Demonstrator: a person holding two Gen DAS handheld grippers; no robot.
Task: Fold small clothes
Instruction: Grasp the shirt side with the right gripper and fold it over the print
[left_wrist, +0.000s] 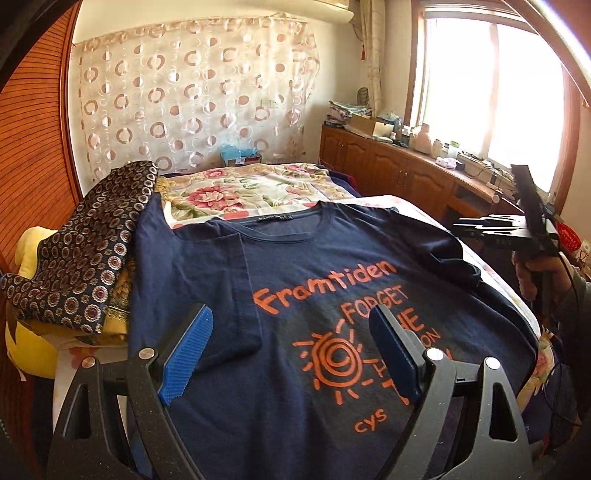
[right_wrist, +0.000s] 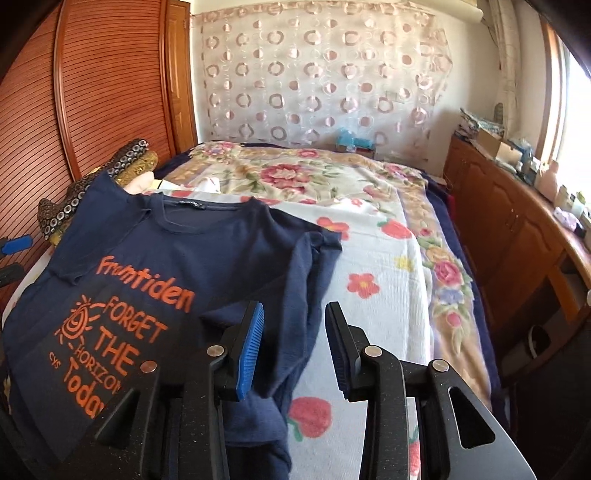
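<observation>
A navy T-shirt (left_wrist: 295, 288) with orange lettering lies spread front-up on the floral bedspread (right_wrist: 388, 258), its left sleeve folded in over the chest. The left gripper (left_wrist: 291, 354) hangs above the shirt's printed front, angled downward, jaws spread wide with nothing between the blue pads. The right gripper (right_wrist: 295, 347) tilts down over the shirt's right edge, where the cloth is bunched beside the sleeve; its jaws stand partly apart and the pads press on nothing, though fabric lies just below them. In the left view a hand (left_wrist: 535, 273) grasps the right gripper's handle, seemingly sleeved, at the blurred frame edge.
</observation>
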